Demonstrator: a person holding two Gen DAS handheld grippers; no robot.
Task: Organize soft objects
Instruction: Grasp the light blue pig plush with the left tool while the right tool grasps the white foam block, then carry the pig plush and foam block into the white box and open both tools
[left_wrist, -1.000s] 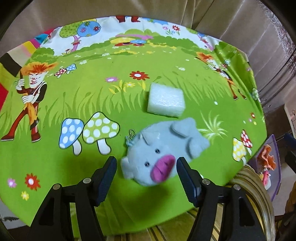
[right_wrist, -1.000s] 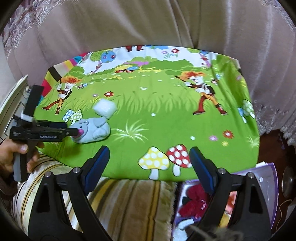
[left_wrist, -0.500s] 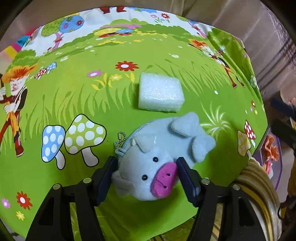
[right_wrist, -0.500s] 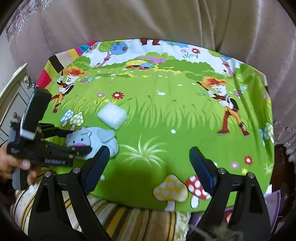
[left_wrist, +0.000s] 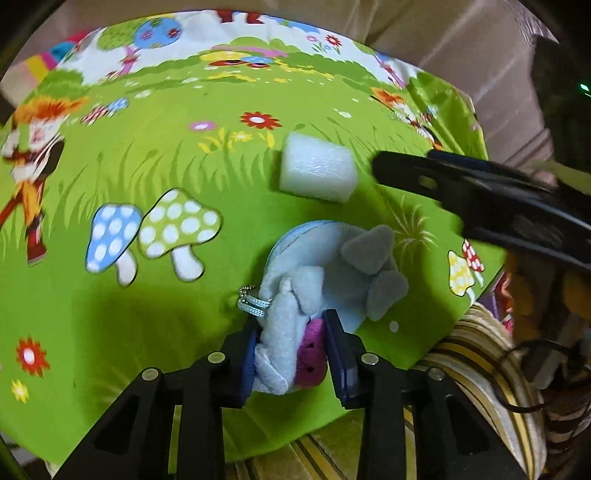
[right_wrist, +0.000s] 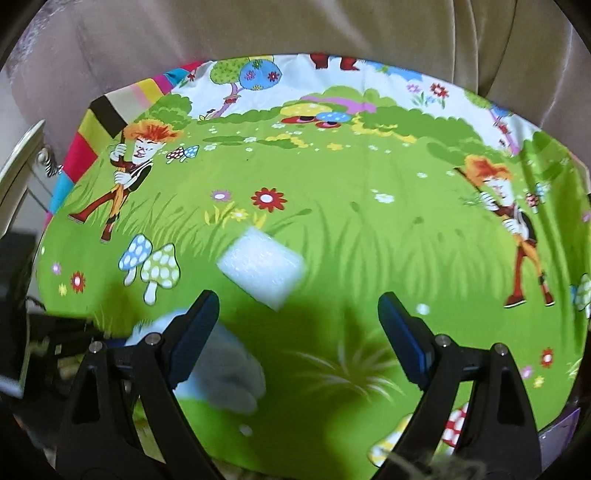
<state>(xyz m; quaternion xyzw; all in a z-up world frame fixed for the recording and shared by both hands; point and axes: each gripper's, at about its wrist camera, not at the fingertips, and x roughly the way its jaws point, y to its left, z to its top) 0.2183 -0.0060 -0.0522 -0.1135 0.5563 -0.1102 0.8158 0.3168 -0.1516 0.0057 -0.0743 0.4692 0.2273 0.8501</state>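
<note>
While squeezed at its head, the plush pig lies near the front edge of the cloth.
Plush pig (left_wrist: 332, 266): grey-blue, with a magenta snout, two darker grey ears or feet pointing right, and a zipper along its upper edge; its head is bunched between the left gripper's pads, its body still on the cloth.
Pig's keychain (left_wrist: 253, 301): a short ball chain and a blue loop at the pig's left side, just beside the left pad.
Left gripper (left_wrist: 291, 354): jaws closing, with the pig's head between them; both blue pads press into the plush, which is visibly crumpled.
Foam block (left_wrist: 316, 171): white, rectangular, lying flat on the cloth just beyond the pig, apart from it; in the right wrist view (right_wrist: 264, 271) it sits ahead of the right gripper, between the lines of its two fingers but beyond their tips.
Right gripper (right_wrist: 299, 325): jaws wide apart, nothing between the pads, hovering over the cloth; its shadow falls on the green below. In the left wrist view one black finger of it reaches in from the right, its tip near the foam block.
Pig in the right wrist view (right_wrist: 225, 373): blurred, partly behind the right gripper's left finger.
Cloth (left_wrist: 110, 314): bright green cartoon print with spotted mushrooms (left_wrist: 155, 232), flowers and orange-haired figures, spread over a raised surface.
Striped fabric (left_wrist: 461, 354): yellow and brown, below the cloth's front edge.
Curtain (right_wrist: 295, 33): beige folds behind the cloth.
</note>
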